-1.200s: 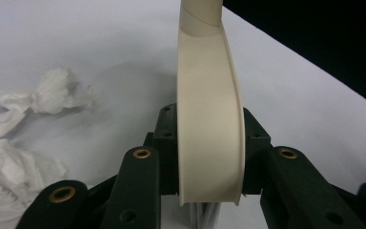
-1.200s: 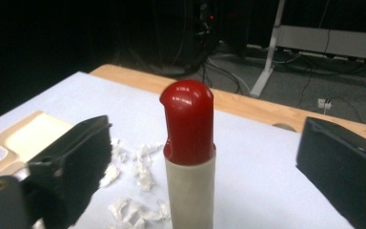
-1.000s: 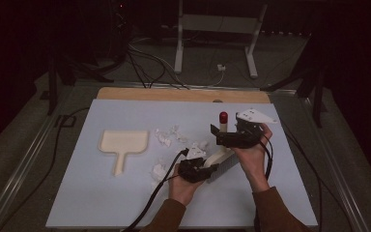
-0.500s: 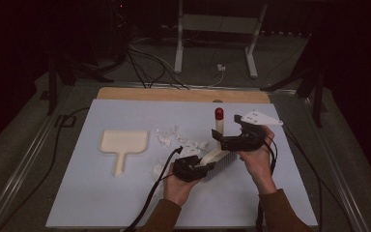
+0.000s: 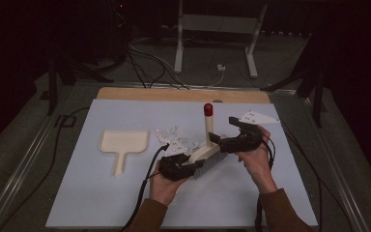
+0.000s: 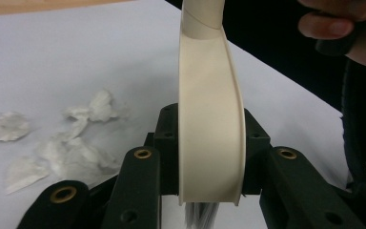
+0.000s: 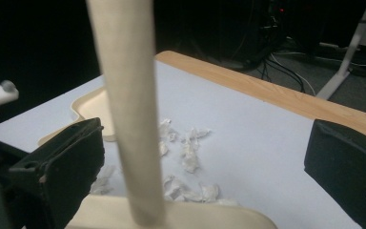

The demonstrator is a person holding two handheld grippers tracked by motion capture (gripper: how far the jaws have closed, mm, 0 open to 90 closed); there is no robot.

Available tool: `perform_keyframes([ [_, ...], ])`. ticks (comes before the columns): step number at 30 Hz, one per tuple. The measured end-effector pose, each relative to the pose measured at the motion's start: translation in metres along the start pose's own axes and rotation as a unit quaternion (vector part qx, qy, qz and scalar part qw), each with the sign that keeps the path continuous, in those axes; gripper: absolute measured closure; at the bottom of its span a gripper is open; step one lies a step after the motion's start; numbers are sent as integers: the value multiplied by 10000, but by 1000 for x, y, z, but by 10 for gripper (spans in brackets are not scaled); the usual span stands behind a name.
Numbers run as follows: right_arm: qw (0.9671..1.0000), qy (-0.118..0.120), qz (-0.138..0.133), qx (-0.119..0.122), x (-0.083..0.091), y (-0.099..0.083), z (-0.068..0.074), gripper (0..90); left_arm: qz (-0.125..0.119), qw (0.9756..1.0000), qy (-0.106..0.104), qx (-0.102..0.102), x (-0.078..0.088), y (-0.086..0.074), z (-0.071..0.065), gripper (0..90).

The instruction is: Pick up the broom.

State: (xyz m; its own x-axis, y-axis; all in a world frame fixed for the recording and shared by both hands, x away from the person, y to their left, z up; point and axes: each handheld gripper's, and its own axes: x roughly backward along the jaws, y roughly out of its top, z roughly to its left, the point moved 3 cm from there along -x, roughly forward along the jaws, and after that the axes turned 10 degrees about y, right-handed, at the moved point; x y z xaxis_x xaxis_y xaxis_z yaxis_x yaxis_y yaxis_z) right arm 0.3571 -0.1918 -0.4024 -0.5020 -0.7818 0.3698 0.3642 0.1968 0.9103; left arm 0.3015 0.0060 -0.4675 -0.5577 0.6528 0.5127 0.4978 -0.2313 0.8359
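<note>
Cream brush held above the pale blue mat

The smooth, curved cream brush, with pale bristles and a red-tipped upright handle, sat clamped by its head between the left gripper's black jaws. The right gripper's jaws stood apart either side of the handle, not pressing it. Crumpled white paper scraps lay near a flat cream dustpan.

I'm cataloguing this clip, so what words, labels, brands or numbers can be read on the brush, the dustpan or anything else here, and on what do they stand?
None: no readable text in the pictures.
Brush: plain cream body and handle with a red tip, no mark.
Dustpan: plain cream, no label.
Paper scraps: white, no print visible.
White table sheet: blank.
Left gripper and right gripper: black, no lettering legible.
</note>
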Motion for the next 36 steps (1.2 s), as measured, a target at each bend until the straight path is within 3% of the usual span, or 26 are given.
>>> perform_keyframes([
  [9, 9996, 281, 22, 40, -7, -3, -1, 0, -35, 9999, 0, -161, 23, 4, 15, 701],
  [19, 9981, 515, 313, 107, -14, -3, 4, 0, -63, 9992, -183, -348, 37, 7, 29, 701],
  [26, 9935, 869, 671, 283, -23, -4, 13, 0, -49, 9983, -327, -474, 45, 10, 38, 700],
  [36, 9889, 970, 1018, 483, -33, -4, 20, 0, -58, 9968, -492, -632, 58, 13, 51, 700],
])
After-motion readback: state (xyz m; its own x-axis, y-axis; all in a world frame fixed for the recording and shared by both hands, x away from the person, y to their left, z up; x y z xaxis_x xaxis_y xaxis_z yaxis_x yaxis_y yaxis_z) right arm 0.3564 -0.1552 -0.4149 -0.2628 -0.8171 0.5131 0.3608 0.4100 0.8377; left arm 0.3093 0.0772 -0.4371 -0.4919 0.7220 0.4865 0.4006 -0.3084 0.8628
